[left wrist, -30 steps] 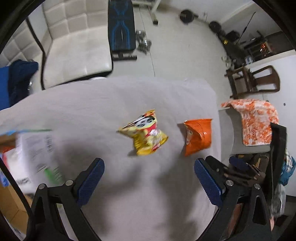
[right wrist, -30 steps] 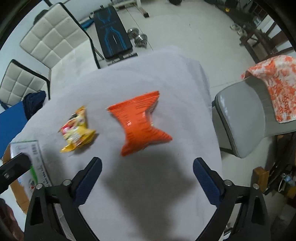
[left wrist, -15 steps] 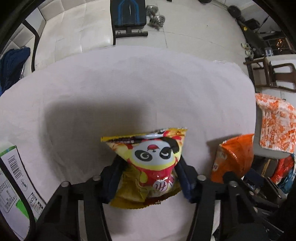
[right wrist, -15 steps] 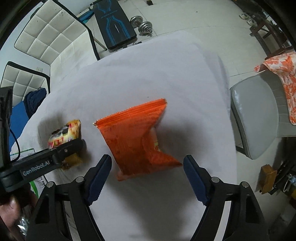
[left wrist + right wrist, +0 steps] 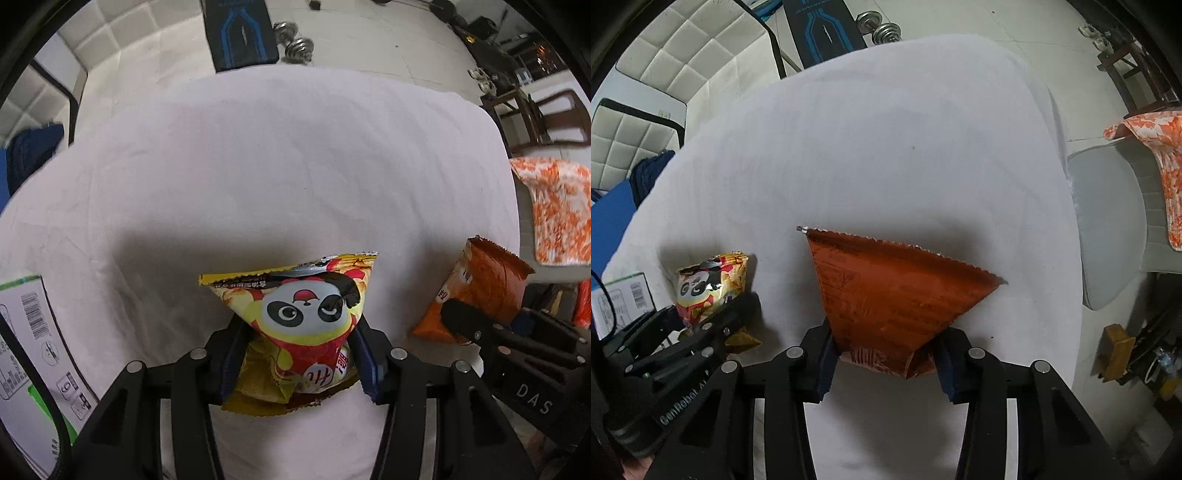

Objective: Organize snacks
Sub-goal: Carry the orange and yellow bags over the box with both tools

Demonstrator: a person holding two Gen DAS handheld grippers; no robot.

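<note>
Two snack bags, two grippers, one cloth-covered table (image 5: 295, 177): each of your tools has a bag between its pads. Your left gripper (image 5: 299, 363) pinches the lower half of the yellow panda bag (image 5: 306, 317), its jaws closing by a last small amount as the blue pads press in from both sides and crumple the foil. Your right gripper (image 5: 884, 363) has the orange bag (image 5: 894, 295) by its narrow bottom end, jaws closing fast on it, the pads already against the wrapper; the bag fans upward to a serrated seam. Both bags rest on the white cloth near the table's front, the yellow one to the left of the orange one, close but apart. One printed cardboard box (image 5: 33, 332) sits at the table's left edge. Beyond the table, count two quilted white chairs (image 5: 665, 74), one grey seat (image 5: 1108, 221) draped with one orange-patterned cloth (image 5: 1160, 147), and a pair of dumbbells (image 5: 879, 27) on the floor.
</note>
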